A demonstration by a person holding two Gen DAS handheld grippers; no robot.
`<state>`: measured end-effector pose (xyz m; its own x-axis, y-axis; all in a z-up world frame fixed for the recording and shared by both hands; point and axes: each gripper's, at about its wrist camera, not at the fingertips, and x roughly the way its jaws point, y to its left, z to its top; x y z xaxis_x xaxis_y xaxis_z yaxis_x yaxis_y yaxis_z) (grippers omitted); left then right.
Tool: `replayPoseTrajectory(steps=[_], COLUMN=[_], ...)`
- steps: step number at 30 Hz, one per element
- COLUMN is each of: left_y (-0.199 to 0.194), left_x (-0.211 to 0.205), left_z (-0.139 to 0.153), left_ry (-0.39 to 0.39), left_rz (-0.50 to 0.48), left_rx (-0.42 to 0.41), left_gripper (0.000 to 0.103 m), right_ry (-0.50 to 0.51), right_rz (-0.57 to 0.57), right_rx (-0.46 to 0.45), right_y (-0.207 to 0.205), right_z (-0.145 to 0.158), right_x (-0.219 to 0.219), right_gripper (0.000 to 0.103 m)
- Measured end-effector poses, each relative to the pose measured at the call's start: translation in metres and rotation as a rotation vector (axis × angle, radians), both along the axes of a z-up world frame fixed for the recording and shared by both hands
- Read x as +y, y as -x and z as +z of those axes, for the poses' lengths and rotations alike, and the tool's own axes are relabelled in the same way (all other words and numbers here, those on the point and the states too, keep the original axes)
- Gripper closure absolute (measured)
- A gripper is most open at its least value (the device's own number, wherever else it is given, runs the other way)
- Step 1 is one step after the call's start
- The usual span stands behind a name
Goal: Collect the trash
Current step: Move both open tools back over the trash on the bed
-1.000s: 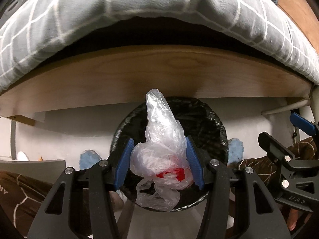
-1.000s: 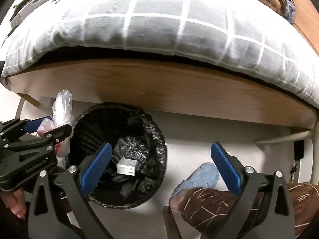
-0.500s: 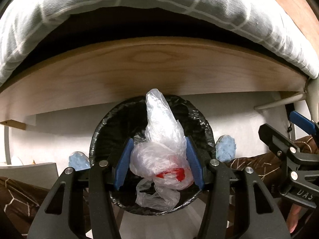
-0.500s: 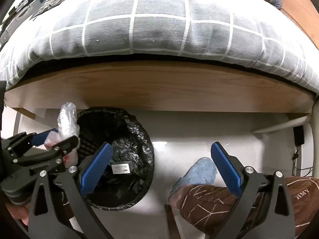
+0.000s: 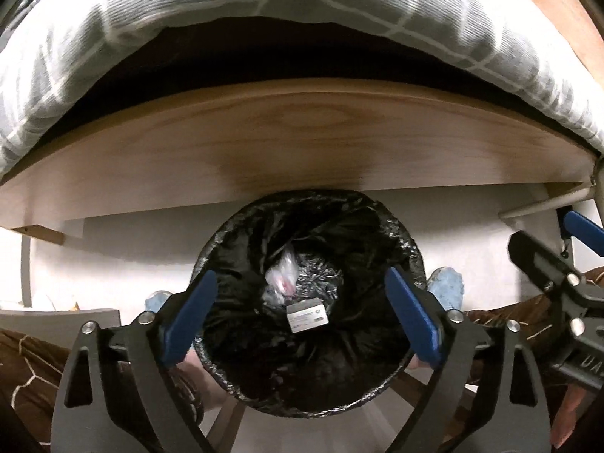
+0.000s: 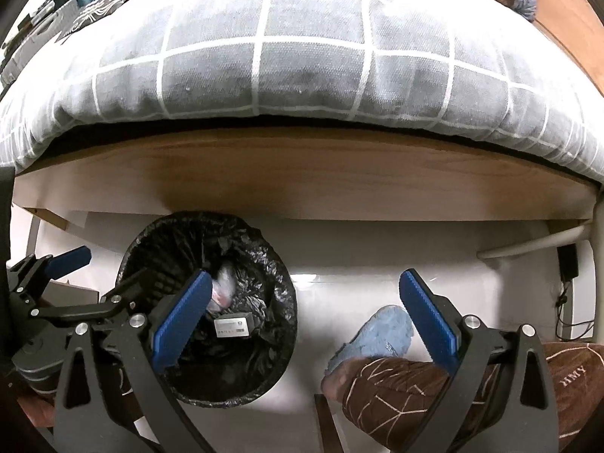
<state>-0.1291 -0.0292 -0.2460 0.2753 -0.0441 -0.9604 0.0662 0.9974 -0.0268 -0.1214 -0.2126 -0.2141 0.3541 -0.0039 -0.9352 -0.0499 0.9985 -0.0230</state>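
In the left wrist view the left gripper (image 5: 302, 317) points down over the mouth of the black-lined trash bin (image 5: 406, 243), which fills the lower centre of the frame. Its jaws are opening and already stand wide, one blue pad over each side of the rim, with nothing between them. The crumpled clear plastic bag (image 5: 282, 275), showing a spot of red, sits blurred inside the bin, just above a small grey box with a white label (image 5: 306, 315) on the liner.

The right wrist view gives less of the bin's inside: the bin (image 6: 275, 275) sits at lower left there, and the right gripper's left finger (image 6: 181, 321) crosses in front of it, hiding part of the bag (image 6: 224, 287). The labelled box (image 6: 231, 326) shows clearly. This view alone shows the left gripper (image 6: 102, 279) from the side, at the left edge, reaching over the bin.

The right gripper (image 6: 305, 321) is spread wide and empty above the pale floor (image 6: 339, 260). Behind its fingers, at lower right, are a blue fuzzy slipper (image 6: 381, 334) and a brown patterned trouser leg (image 6: 400, 389).

Both views show a wooden bed rail (image 6: 302, 181) arching across the middle, with a grey checked duvet (image 6: 302, 68) bulging over it along the top. In the left view the right gripper (image 5: 558, 275) shows at the right edge.
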Motion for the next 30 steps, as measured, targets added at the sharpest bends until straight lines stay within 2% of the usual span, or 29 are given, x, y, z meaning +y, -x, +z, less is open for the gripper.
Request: replayPoseTrajectory(steps=[5, 15, 30], left_y=[0.002, 0.011, 0.013], left_x=[0.015, 0.039, 0.041], left_z=[0.009, 0.039, 0.114], left_ry=[-0.011, -0.034, -0.02], left_rz=[0.028, 0.067, 0.078], left_rx=[-0.03, -0.109, -0.275], left_gripper=[0.006, 0.006, 0.006], right_ry=[-0.011, -0.015, 0.038], right_rz=[-0.002, 0.01, 0.032], right_rx=[-0.01, -0.061, -0.231], right_y=[-0.002, -0.001, -0.001], right_z=[0.005, 0.024, 0.088], right_x=[0.001, 0.01, 0.011], right_gripper=[0.008, 0.008, 0.008])
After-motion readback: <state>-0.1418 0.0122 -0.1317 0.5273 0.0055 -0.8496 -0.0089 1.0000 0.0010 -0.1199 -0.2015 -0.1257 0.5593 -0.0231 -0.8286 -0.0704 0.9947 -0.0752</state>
